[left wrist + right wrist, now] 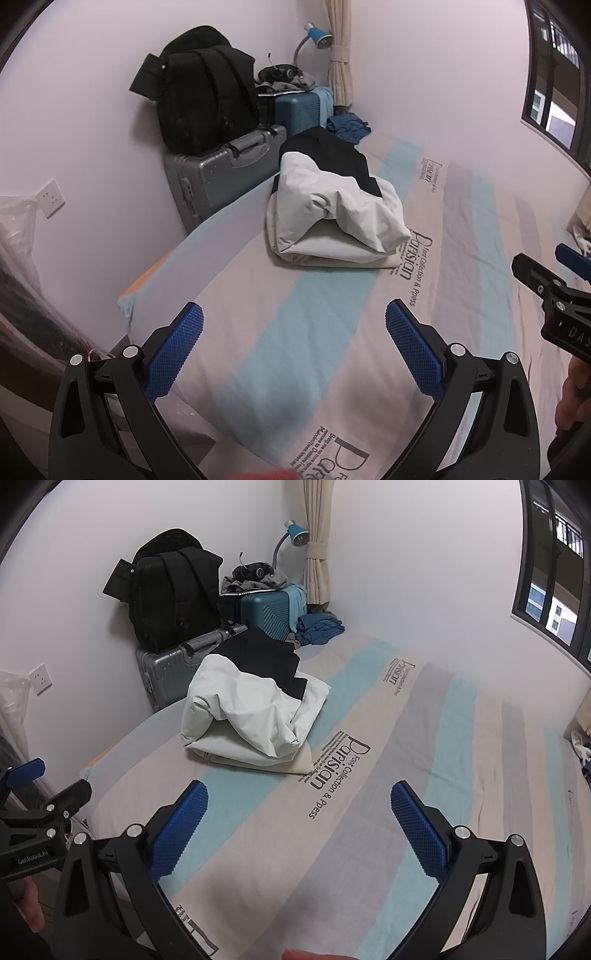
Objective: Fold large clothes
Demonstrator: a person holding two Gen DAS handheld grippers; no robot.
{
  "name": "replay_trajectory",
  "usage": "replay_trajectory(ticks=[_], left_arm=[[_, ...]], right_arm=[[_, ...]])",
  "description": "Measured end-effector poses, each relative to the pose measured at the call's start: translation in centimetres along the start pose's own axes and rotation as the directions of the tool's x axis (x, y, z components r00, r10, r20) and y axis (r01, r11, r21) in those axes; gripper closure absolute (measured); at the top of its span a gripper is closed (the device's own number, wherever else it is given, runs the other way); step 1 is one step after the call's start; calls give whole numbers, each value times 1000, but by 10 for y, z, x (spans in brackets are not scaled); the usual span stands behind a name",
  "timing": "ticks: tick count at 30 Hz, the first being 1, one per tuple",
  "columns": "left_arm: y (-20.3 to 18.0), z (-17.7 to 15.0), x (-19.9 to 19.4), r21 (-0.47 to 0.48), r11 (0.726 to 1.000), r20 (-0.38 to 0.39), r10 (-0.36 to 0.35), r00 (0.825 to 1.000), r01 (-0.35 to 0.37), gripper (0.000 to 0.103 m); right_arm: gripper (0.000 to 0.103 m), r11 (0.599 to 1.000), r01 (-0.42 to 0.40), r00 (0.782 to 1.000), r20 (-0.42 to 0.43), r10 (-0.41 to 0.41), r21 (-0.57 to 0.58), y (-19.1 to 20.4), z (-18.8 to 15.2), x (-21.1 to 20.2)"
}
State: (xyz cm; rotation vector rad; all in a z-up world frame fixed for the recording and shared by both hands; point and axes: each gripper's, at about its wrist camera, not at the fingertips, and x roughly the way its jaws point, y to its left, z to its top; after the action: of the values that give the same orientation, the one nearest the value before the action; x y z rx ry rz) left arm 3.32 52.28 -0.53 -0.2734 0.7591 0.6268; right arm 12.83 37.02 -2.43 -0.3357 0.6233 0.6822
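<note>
1. Left hand-held gripper (294, 314) and right hand-held gripper (299, 794) hover over the bed (424, 760), jaws apart, holding nothing.
2. The folded white-and-black jacket (332, 210) lies on the bed near its left edge.
3. Behind it: grey suitcase (221, 173) carrying a backpack (203, 88), teal suitcase (299, 110), blue cloth (349, 127).

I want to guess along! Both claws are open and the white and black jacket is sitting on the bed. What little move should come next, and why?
Probably move both claws forward to the jacket. The left claw and right claw are open, holding nothing, over bare striped sheet, and the jacket lies bundled farther up the bed.
</note>
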Motion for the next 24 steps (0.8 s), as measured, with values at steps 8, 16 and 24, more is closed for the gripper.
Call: replay_trajectory(ticks=[8, 16, 24], left_arm=[[7, -2, 6, -20, 999, -24, -36, 999, 35, 6], [2, -2, 8, 0, 999, -30, -42, 999, 42, 6], [5, -2, 12, -12, 999, -43, -48, 998, 48, 6]], right_arm=[[8, 1000, -15, 1000, -17, 15, 15, 2, -2, 5], [8, 999, -35, 999, -39, 35, 18, 3, 0, 12], [8, 999, -51, 997, -50, 52, 13, 3, 0, 18]])
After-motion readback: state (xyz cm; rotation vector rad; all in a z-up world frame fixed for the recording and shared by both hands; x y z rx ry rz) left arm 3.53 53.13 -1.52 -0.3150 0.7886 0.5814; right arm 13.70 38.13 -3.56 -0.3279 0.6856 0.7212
